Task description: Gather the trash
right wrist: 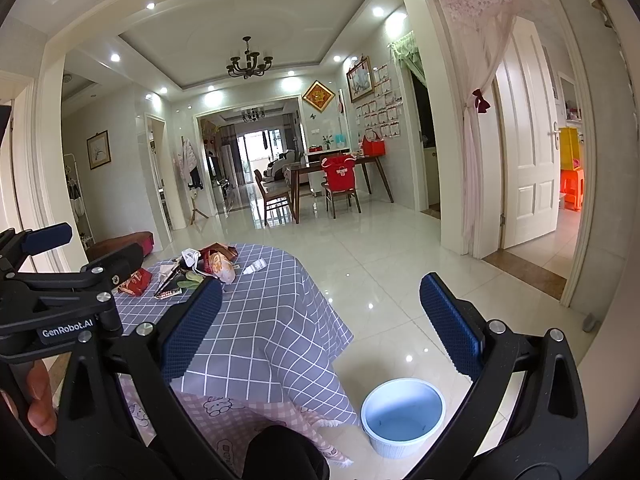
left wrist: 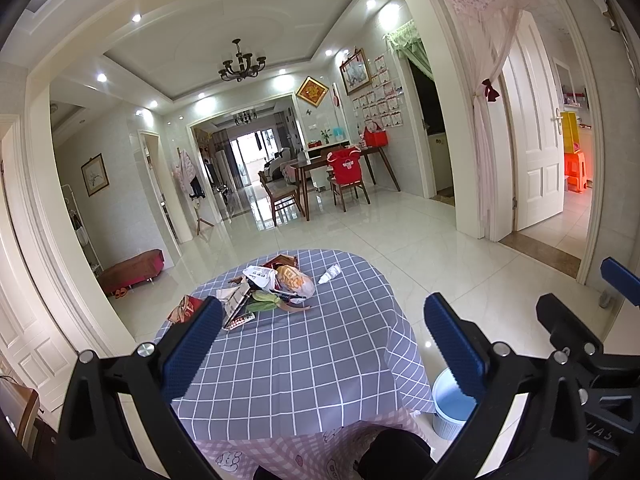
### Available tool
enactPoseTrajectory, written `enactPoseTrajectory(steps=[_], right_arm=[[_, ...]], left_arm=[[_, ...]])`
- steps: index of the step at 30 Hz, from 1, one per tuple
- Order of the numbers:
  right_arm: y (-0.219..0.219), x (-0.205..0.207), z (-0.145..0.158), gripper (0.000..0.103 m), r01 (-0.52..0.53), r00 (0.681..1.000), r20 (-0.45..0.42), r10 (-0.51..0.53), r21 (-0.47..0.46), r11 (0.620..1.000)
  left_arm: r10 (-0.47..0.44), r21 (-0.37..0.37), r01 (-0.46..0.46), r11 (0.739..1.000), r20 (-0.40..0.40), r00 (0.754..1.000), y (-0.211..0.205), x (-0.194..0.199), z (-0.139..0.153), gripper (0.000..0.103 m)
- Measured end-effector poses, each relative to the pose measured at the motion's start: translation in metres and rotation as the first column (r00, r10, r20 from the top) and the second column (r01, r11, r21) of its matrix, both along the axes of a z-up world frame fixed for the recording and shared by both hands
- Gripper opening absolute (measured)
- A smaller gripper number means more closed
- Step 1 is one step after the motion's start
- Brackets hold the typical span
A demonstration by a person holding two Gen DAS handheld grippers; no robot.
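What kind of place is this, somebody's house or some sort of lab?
Most likely a lived-in family home. A chandelier hangs over an open tiled hall, a wooden dining table with chairs stands by the wall, and a sitting room shows beyond it. Close by, a cloth-covered table holds litter, with a small bin beside it.

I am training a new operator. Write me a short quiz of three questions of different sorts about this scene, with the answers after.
1. True or false: the left claw is shut on a piece of trash.
2. Multiple choice: where does the blue bin stand? A) on the table B) on the floor beside the table C) on a chair
3. Fill in: the trash pile lies on a grey ______ tablecloth.

Key
1. False: both the left claw and the right claw are open and hold nothing.
2. B
3. checked
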State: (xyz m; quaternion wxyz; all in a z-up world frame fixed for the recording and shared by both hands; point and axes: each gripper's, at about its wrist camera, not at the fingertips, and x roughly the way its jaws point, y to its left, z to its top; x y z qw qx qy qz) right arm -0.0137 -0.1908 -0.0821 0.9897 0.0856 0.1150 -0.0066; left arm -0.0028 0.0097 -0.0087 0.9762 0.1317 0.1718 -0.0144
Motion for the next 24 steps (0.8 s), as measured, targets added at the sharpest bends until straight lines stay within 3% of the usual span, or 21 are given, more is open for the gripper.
enactPoseTrajectory(steps=[24], right_arm=[[-0.005,0.013,-0.003,0.097,-0.005,0.999,-0.048,0.006,0.015,1.0]], left_arm=[[0.0,-0.003,0.0,1.0,-0.021,1.0,0.0,0.0,-0.012,0.099]])
